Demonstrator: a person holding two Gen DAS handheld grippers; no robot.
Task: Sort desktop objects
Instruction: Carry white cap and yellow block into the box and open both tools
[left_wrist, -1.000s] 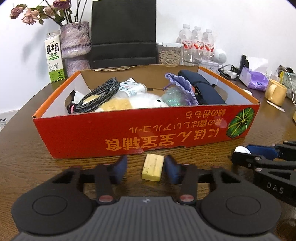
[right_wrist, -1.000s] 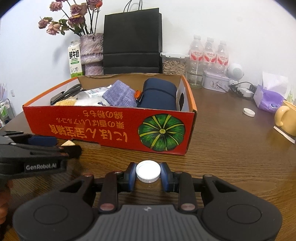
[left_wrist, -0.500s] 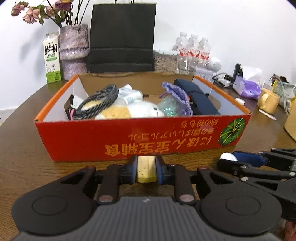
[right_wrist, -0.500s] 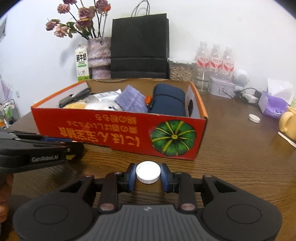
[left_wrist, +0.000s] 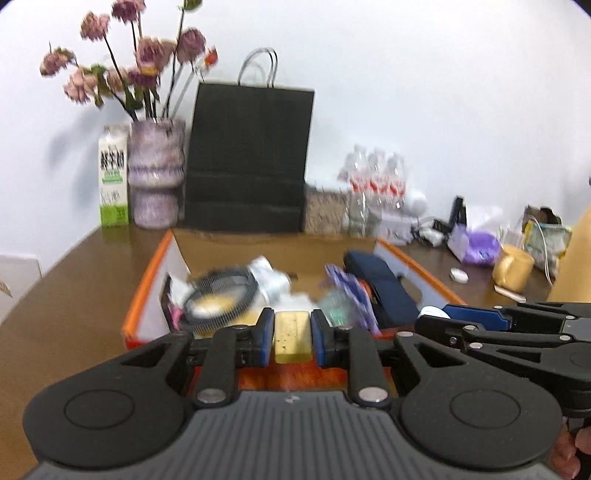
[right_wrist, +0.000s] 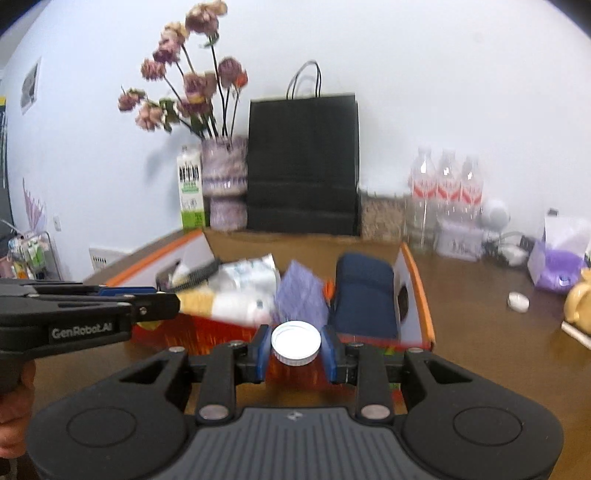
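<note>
My left gripper (left_wrist: 292, 341) is shut on a yellow eraser-like block (left_wrist: 291, 336), held up in front of the red cardboard box (left_wrist: 147, 280). In the right wrist view my right gripper (right_wrist: 295, 349) is shut on a white bottle cap (right_wrist: 296, 341), also lifted above the box's near wall (right_wrist: 192, 334). The box holds a coiled black cable (left_wrist: 221, 295), a white plush, a purple cloth (right_wrist: 301, 291) and a dark blue pouch (right_wrist: 364, 295). Each gripper shows in the other's view: the right gripper (left_wrist: 436, 317) at the right, the left gripper (right_wrist: 159, 302) at the left.
Behind the box stand a black paper bag (left_wrist: 247, 162), a vase of dried flowers (left_wrist: 155, 173), a milk carton (left_wrist: 113, 181) and water bottles (right_wrist: 445, 184). On the brown table to the right lie another white cap (right_wrist: 518, 301), a purple tissue pack (right_wrist: 557, 266) and a yellow mug (left_wrist: 515, 267).
My left gripper closed on the yellow block on the table and lifted it. Both grippers rose with their objects, so the views now look over the box's near wall.
</note>
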